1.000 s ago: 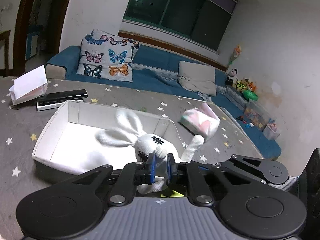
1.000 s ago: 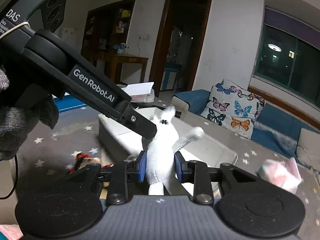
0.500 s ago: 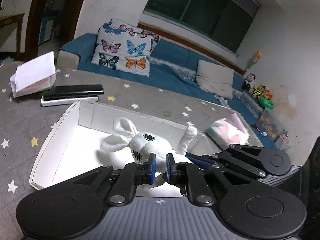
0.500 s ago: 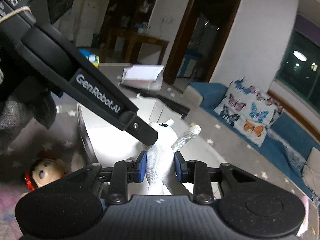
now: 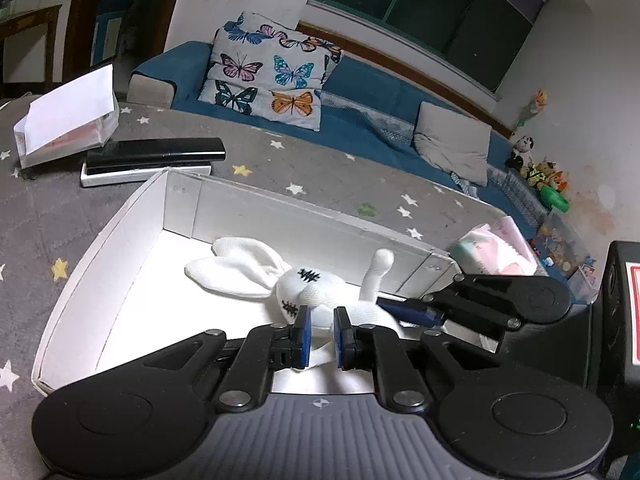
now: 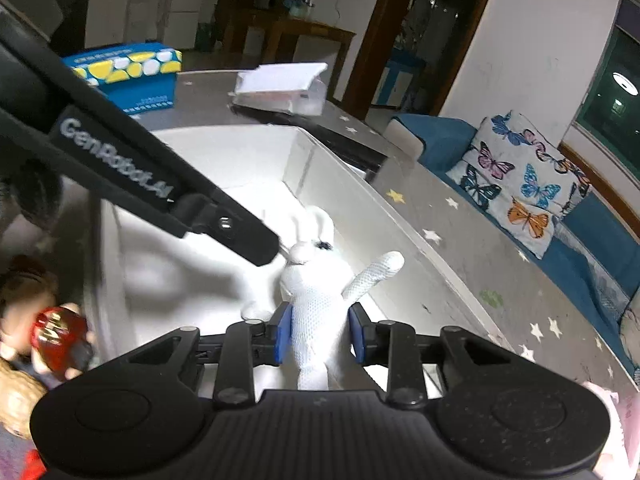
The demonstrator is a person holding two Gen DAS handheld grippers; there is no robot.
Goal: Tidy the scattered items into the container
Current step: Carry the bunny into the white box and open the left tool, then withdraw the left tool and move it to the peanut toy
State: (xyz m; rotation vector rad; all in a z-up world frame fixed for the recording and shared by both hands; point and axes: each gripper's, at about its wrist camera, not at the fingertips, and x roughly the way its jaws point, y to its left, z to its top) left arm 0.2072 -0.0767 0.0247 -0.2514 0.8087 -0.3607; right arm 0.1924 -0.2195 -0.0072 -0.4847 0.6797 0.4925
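White knitted fabric of a stuffed rabbit [image 5: 308,292] is seen in the left wrist view, lying inside the white cardboard box [image 5: 72,280] directly ahead of the left gripper [image 5: 319,336]. A fold of the toy near its neck is pinched between the blue pads, which stand nearly together. Ears trail to the front-left on the box floor; one limb sticks up to the front-right. The right gripper [image 5: 416,312] is noted at the right, its blue pads against the toy's lower body. Beyond the box a black remote [image 5: 156,152] and a pink-and-white packet [image 5: 496,248] rest on the star-patterned cloth.

In the right wrist view, the right gripper [image 6: 319,338] is clamped on the rabbit's torso [image 6: 316,304], the fabric bulging between the pads. The left gripper [image 6: 260,250] reaches in from the upper left and meets the head. A doll [image 6: 44,332] lies outside the box, to the left, blurred.

Handling judged: light, soft, compressible, not fragile, knit surface grippy. Torso or neck is the soundest hold; ears and limbs would stretch and let it dangle.
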